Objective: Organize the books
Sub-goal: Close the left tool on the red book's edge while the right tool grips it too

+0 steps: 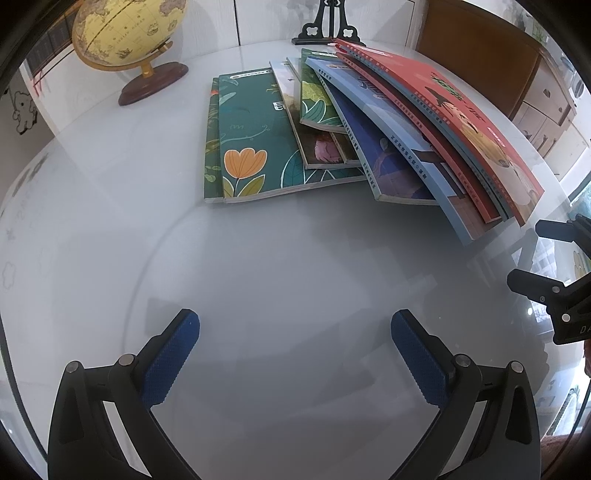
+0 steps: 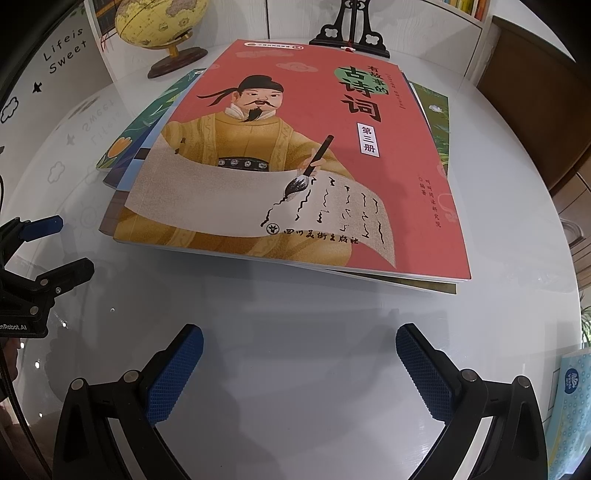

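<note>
Several thin books lie fanned in a loose overlapping pile on a white glossy table (image 1: 258,258). A red book (image 2: 295,158) with a robed figure holding a brush lies on top; the same red book (image 1: 461,110) shows at the right of the left wrist view. A green flower-cover book (image 1: 255,140) lies at the pile's left, blue books (image 1: 388,147) in between. My left gripper (image 1: 295,354) hovers open in front of the pile, nothing between its blue pads (image 1: 170,362). My right gripper (image 2: 299,369) is open too, just short of the red book's near edge.
A globe (image 1: 125,33) on a wooden base stands at the back left. A black book stand (image 2: 351,33) stands behind the pile. A wooden cabinet (image 1: 480,62) is at the back right. A light blue packet (image 2: 569,417) lies at the right table edge.
</note>
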A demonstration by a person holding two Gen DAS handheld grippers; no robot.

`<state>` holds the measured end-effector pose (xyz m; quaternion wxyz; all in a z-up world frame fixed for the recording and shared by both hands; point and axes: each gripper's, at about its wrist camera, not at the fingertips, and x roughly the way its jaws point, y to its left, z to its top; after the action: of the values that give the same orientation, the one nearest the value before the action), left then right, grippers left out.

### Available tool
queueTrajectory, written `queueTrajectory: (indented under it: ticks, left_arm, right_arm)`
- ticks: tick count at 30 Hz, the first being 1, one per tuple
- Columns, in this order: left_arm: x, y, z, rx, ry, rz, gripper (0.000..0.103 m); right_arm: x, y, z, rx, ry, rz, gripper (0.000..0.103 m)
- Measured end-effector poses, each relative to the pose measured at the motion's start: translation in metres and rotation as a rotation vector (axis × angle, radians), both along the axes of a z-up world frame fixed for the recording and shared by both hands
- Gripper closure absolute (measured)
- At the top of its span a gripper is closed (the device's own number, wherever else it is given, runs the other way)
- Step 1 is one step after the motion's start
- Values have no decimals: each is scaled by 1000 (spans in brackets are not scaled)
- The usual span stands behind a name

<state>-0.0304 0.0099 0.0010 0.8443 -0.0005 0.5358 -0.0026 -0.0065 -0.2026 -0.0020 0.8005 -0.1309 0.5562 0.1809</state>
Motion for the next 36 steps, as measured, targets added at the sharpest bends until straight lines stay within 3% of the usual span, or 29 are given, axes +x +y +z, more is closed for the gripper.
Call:
queueTrajectory:
  ticks: [14,21,25,32,36]
  left_arm:
    - [-6,0,0,0,4,6,0]
    - [12,2,2,-2,170,-24,4]
    - [15,10,22,-17,110,-2,5]
    - [39,3,69,-43,-10,0,5]
    - [64,-3,85,-82,-36,10,5]
  right_arm:
    - [1,-1,-1,2,0,5,0]
    - [5,-2,1,-12,97,71,1]
    - [-6,-25,25,94,60,100,4]
    - [-10,-28,54,5,-49,269,4]
    - [0,-21,58,-38,-103,315,4]
